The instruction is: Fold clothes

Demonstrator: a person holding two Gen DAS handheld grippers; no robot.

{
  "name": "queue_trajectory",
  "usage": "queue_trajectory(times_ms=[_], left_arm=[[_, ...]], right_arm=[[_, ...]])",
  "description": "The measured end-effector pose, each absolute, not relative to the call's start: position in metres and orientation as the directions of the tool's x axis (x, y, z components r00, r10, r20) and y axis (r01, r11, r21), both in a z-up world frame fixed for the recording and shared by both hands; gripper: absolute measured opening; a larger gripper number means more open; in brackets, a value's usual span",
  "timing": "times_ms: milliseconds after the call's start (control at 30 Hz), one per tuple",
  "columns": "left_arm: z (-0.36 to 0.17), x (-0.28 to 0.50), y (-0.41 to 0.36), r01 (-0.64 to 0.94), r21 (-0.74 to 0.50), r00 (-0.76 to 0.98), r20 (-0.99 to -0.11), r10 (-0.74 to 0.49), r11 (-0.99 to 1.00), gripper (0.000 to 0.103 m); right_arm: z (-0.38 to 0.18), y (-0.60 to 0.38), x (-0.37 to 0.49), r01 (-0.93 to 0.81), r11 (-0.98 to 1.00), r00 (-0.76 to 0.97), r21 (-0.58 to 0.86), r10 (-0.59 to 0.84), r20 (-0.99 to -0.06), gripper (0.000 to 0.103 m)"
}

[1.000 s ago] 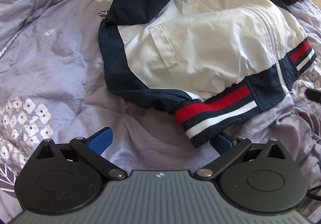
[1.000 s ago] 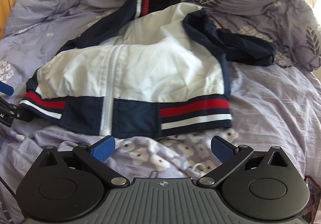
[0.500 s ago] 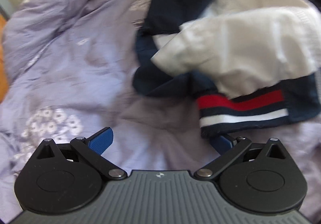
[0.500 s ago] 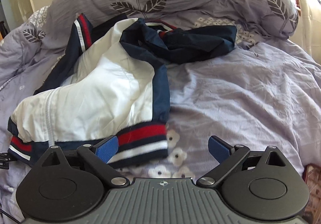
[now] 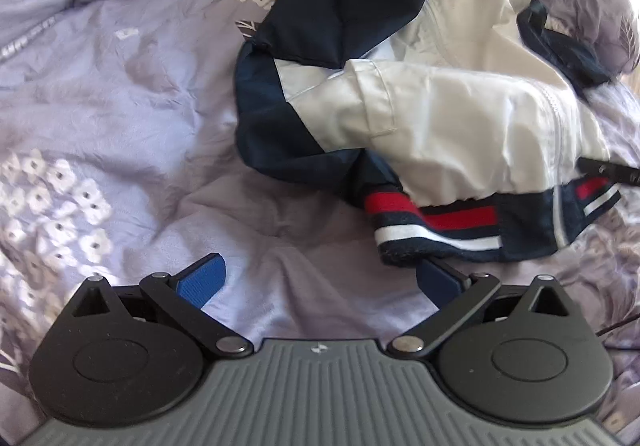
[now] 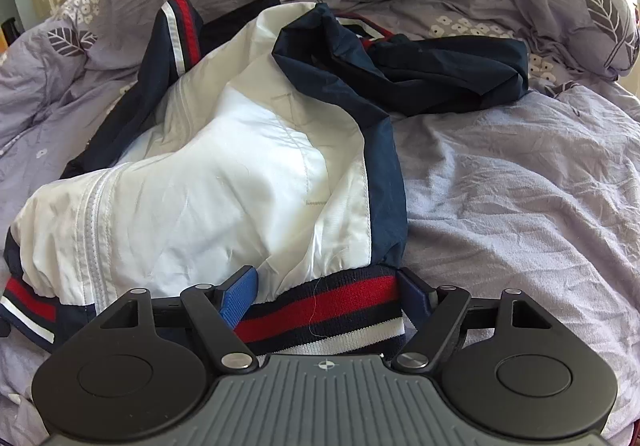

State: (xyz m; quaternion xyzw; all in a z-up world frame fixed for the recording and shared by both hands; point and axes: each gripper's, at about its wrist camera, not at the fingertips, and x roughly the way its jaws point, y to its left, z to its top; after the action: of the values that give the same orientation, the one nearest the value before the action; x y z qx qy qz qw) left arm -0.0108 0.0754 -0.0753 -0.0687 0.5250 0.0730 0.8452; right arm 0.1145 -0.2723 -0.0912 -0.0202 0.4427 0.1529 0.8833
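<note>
Right claw (image 6: 326, 296) spread apart around jacket (image 6: 224, 190) hem (image 6: 320, 310), left claw (image 5: 320, 280) spread just beside it; risk of pinching bedsheet (image 6: 520, 186) beneath, or thin slippery fabric sliding out.

A white and navy jacket (image 6: 224, 182) is seen crumpled on the lilac floral duvet (image 6: 520, 206), its navy sleeve (image 6: 440, 74) trailing beyond it toward the right. The jacket's striped red, white and navy hem band (image 6: 324, 310) is straddled by the right gripper (image 6: 328, 294), whose blue pads (image 6: 238, 296) are spread apart at either side of it.
</note>
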Motion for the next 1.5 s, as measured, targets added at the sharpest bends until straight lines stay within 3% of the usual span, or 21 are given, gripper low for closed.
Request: queue_trajectory(times_ms=[100,267,367,433,533,600,667,767,833,1100,1300,1367,1500], left_arm=[[-0.087,0.001,0.063,-0.164,0.071,0.395,-0.909,0.132,0.984,0.103],[-0.074,-0.003,0.042,-0.023,0.021,0.493,-0.869,0.03,1.0,0.103],[-0.087,0.012,0.039,-0.071,0.143,0.462,-0.872,0.16,0.987,0.103],[-0.09,0.019,0.045,-0.119,0.126,0.473,-0.865,0.168,0.985,0.103],[-0.087,0.025,0.057,-0.243,0.149,0.5,-0.828,0.255,0.959,0.103],[-0.082,0.023,0.066,-0.306,0.155,0.516,-0.802,0.301,0.939,0.103],[-0.077,0.02,0.076,-0.361,0.169,0.514,-0.784,0.347,0.917,0.102],[-0.065,0.017,0.091,-0.389,0.173,0.498,-0.787,0.364,0.905,0.093],[-0.053,0.01,0.101,-0.401,0.177,0.489,-0.789,0.373,0.899,0.092],[-0.03,-0.057,0.11,-0.208,0.16,0.425,-0.874,0.236,0.965,0.092],[-0.052,-0.085,0.09,-0.085,0.132,0.366,-0.918,0.154,0.988,0.091],[-0.051,-0.088,0.087,-0.067,0.145,0.373,-0.914,0.159,0.987,0.091],[-0.039,-0.091,0.096,-0.062,0.089,0.381,-0.918,0.106,0.994,0.09]], right_arm=[[-0.09,-0.272,0.115,-0.278,0.955,0.561,0.105,0.25,-0.789,0.075],[-0.089,-0.273,0.11,-0.3,0.95,0.558,0.091,0.252,-0.791,0.075],[-0.09,-0.274,0.11,-0.295,0.95,0.557,0.102,0.258,-0.79,0.075],[-0.089,-0.274,0.109,-0.286,0.953,0.557,0.099,0.25,-0.792,0.071],[-0.086,-0.273,0.108,-0.279,0.956,0.553,0.093,0.239,-0.798,0.054],[-0.082,-0.274,0.105,-0.29,0.951,0.538,0.108,0.256,-0.803,0.034],[-0.077,-0.272,0.1,-0.304,0.944,0.515,0.126,0.275,-0.812,0.023],[-0.07,-0.268,0.089,-0.325,0.927,0.462,0.187,0.328,-0.824,0.016],[-0.066,-0.266,0.079,-0.334,0.914,0.411,0.229,0.36,-0.837,0.014],[-0.048,-0.277,0.036,-0.409,0.869,0.228,0.279,0.394,-0.89,0.013],[-0.063,-0.288,0.018,-0.412,0.892,0.175,0.185,0.277,-0.945,0.011],[-0.068,-0.289,0.012,-0.412,0.899,0.147,0.152,0.23,-0.962,0.006],[-0.067,-0.293,-0.002,-0.449,0.888,0.139,0.095,0.175,-0.975,0.007]])
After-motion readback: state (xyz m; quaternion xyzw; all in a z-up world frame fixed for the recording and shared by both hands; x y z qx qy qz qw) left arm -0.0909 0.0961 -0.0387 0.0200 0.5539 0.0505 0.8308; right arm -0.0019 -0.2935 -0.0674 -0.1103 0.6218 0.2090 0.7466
